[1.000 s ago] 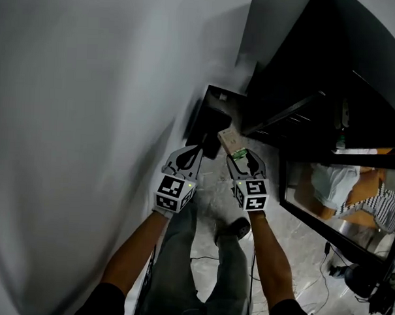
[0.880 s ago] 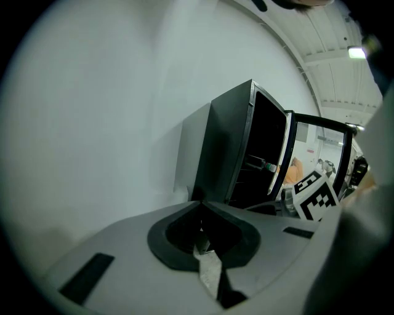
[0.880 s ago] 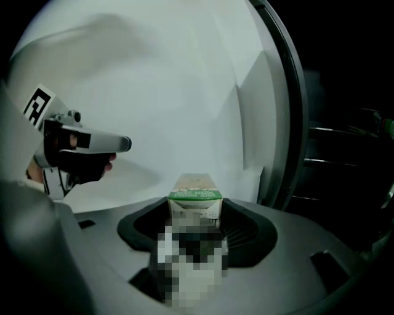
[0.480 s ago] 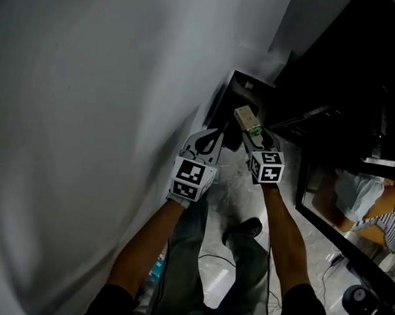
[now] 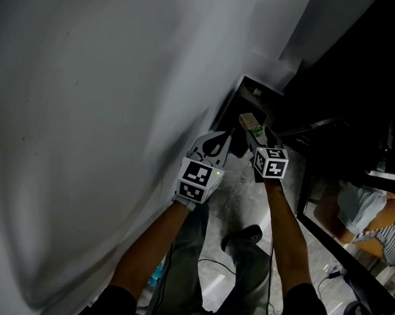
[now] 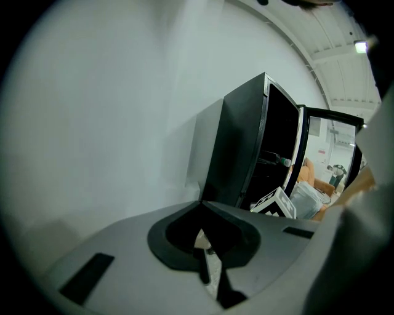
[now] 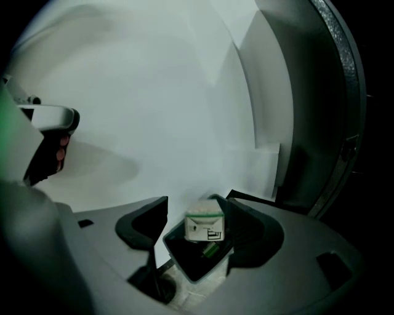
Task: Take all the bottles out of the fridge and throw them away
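**Carton let go over the bin**

The right claw (image 7: 196,212) stands spread wide, its jaws just now opening. The carton (image 7: 205,226) sits loose between them, nearer the right-hand jaw. The left claw (image 6: 204,240), beside it, is clenched on nothing. Just below and ahead of the right claw gapes the bin (image 7: 176,258). The carton hangs over its far corner, so I'd fear it clips the rim and tumbles to the floor. Beyond, to the right, stands the fridge (image 6: 246,147). Both claws have sunk closer to the bin than a second ago.
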`<state>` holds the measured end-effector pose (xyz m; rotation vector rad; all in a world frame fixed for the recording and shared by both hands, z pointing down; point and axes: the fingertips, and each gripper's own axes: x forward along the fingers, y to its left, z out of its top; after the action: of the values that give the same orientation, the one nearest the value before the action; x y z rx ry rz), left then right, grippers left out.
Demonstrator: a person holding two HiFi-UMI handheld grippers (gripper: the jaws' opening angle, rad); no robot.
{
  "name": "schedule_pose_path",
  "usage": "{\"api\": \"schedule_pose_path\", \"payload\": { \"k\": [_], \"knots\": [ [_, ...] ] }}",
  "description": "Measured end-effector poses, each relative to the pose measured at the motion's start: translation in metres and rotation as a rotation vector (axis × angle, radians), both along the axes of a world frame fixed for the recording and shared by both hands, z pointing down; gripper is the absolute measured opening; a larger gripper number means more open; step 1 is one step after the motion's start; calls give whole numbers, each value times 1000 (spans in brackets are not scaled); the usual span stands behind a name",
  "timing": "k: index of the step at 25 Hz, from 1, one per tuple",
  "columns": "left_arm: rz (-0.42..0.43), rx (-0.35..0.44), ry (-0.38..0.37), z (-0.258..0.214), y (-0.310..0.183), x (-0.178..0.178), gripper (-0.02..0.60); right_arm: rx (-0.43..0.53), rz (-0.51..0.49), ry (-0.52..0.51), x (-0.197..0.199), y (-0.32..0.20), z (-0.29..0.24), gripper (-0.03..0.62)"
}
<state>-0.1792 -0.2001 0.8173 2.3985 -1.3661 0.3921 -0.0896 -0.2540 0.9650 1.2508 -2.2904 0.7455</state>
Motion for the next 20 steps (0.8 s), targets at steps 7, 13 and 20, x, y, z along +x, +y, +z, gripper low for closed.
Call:
{"api": "schedule_pose_path", "payload": {
  "k": [7, 13, 20],
  "knots": [
    [-5, -5, -5, -5, 6, 15, 6, 19, 0, -15, 26, 14, -21, 295],
    [-34, 14, 20, -43, 15, 45, 6, 107, 13, -43, 65, 37, -101, 219],
    [-47, 57, 55, -118, 44, 98, 6, 196, 78, 1, 125, 67, -214, 8]
  ]
}}
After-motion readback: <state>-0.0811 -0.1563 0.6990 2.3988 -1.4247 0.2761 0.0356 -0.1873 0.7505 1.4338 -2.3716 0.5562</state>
